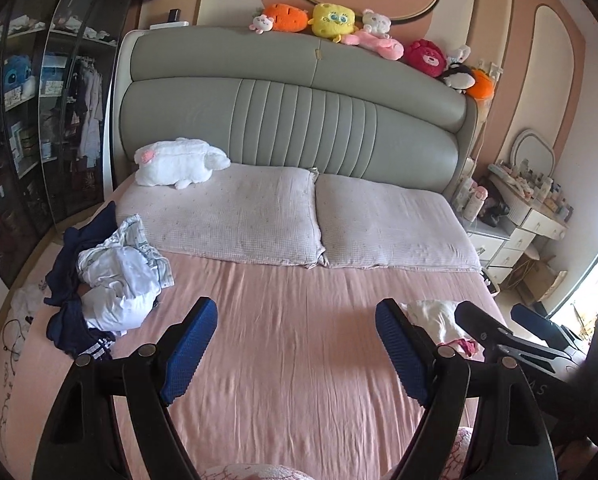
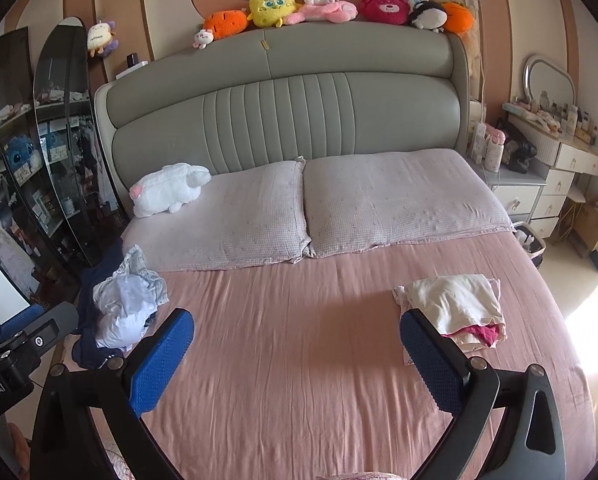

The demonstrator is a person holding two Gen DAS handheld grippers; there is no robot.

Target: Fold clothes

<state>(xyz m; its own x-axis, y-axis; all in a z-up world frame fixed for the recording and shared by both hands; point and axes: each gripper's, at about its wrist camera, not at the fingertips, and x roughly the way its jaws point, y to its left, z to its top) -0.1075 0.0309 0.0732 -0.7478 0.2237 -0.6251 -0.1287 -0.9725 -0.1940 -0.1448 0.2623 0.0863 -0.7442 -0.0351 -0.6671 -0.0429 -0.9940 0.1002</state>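
Two heaps of clothing flank an open stretch of pink sheet (image 2: 283,344), and both tongs hang over that stretch with nothing between their pads.

Beyond and to the left of the left gripper (image 1: 295,354) lies the crumpled pile (image 1: 111,280): pale blue and white garments bunched on top of dark navy ones, spilling toward the bed's left edge. Nothing in it is squared or layered, so I judge it to be the stock waiting for folding, kept to one side so that the middle stays free as a working surface. The left gripper's jaws stand wide apart, holding nothing, pointed at the bare sheet and not at the pile.

Straight ahead of both tools, the sheet runs wrinkled but clear up to two pale pillows (image 2: 307,208), with a white plush toy (image 2: 167,188) on the left one.

The right gripper (image 2: 297,360) is likewise spread and empty. Just beyond its right finger sits the small stack (image 2: 455,308): a cream piece lying flat over pink and magenta layers, edges roughly aligned. That looks like folded work set aside on the side opposite the pile, so the two lots cannot mix.

Whether a garment has just been laid on the stack or one is about to be fetched from the pile, the pictures cannot settle.
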